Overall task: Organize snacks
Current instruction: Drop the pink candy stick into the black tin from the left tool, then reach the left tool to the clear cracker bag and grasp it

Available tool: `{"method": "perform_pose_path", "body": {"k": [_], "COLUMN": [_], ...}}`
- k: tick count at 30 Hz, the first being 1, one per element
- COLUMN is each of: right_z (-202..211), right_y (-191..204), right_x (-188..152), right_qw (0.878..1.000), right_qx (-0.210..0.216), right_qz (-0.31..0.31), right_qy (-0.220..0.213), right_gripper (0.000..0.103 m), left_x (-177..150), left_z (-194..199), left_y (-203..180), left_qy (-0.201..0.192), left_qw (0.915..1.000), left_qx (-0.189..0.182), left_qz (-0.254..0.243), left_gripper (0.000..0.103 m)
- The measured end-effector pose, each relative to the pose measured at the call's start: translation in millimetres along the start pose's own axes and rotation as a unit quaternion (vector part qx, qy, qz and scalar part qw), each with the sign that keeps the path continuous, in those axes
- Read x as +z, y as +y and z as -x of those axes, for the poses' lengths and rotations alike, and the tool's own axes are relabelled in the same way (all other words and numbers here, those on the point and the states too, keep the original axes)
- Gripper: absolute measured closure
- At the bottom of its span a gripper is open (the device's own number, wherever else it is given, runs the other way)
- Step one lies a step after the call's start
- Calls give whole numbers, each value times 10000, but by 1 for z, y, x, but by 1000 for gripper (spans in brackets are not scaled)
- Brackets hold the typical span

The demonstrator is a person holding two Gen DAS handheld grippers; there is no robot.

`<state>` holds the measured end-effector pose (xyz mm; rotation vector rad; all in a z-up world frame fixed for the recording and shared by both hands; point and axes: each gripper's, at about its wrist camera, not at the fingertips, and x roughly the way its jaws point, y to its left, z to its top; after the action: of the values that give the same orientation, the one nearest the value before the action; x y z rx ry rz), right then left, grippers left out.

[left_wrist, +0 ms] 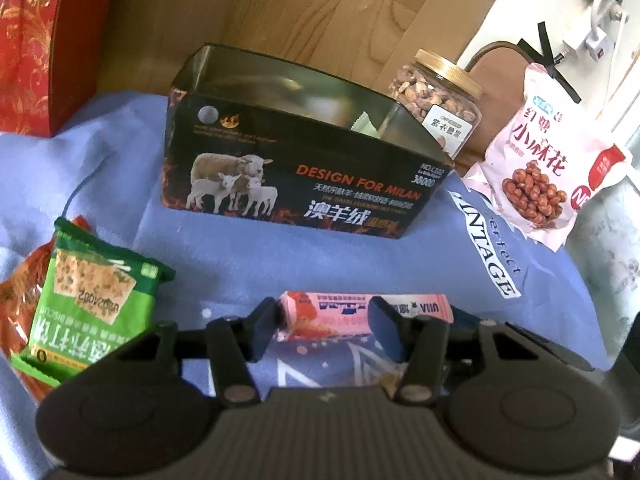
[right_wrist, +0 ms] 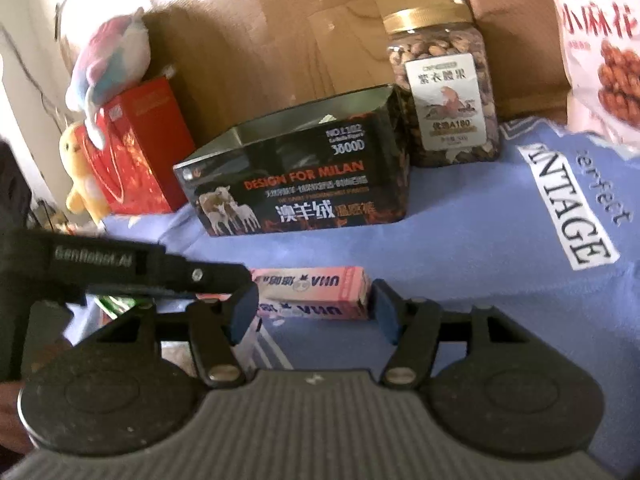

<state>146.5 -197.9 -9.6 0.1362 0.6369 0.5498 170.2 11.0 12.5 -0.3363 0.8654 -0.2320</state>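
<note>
A long pink snack box lies on the blue cloth; it also shows in the right wrist view. My left gripper is open, its fingers either side of the box's left part. My right gripper is open, its fingers straddling the box's right part. The left gripper's body reaches in from the left of the right wrist view. An open black tin with sheep on it stands behind the box, also seen in the right wrist view. A green biscuit packet lies at the left.
A jar of nuts with a gold lid stands right of the tin, also in the right wrist view. A pink fried-twist bag leans at the right. A red gift box with plush toys stands at the left. An orange packet lies under the green one.
</note>
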Motion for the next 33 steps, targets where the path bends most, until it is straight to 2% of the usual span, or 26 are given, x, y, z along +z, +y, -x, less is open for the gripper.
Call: {"method": "perform_pose_path", "body": {"k": [2,5,8,10,14,19,23,25,28,33], "right_z": [2,13,25,23,-2,-44,-65,-64,-49,-6], "right_y": [6,15,26,29,21,7,3,6,9,11], "right_x": [-1,1,20,41,83,103,102,98,92,68], "right_qw": [9997,9980,9930,9900,9889,9925,9951,9952,9935,9925], "right_qx": [-104,-222,-315,-335,-195,-129,-197,-179,-210,4], "right_qz": [186,414,699,795,663,441,310,373,395,125], "right_qy": [-89,-415,-895,-1118,-1314,-1129,-915,-885,-1051,-1218], "right_gripper": [40,40,41,41,41,40,39,37,23,23], "left_x": [0,7,25,42,78,107,101,94,80,54], "left_z": [4,16,34,42,39,8,-14,-12,8,50], "left_y": [-2,-1,-5,-10,-14,-5,-2,-1,-4,-16], "left_qy": [-35,-155,-493,-717,-1083,-1218,-1241,-1275,-1537,-1775], "left_qw": [10000,9998,9983,9969,9938,9922,9907,9906,9870,9833], "left_qx": [28,-125,-305,-298,-81,242,562,502,465,180], "left_qz": [-26,56,-9,-103,-254,-131,-36,0,-92,-365], "left_gripper": [53,53,52,52,53,52,53,52,52,52]}}
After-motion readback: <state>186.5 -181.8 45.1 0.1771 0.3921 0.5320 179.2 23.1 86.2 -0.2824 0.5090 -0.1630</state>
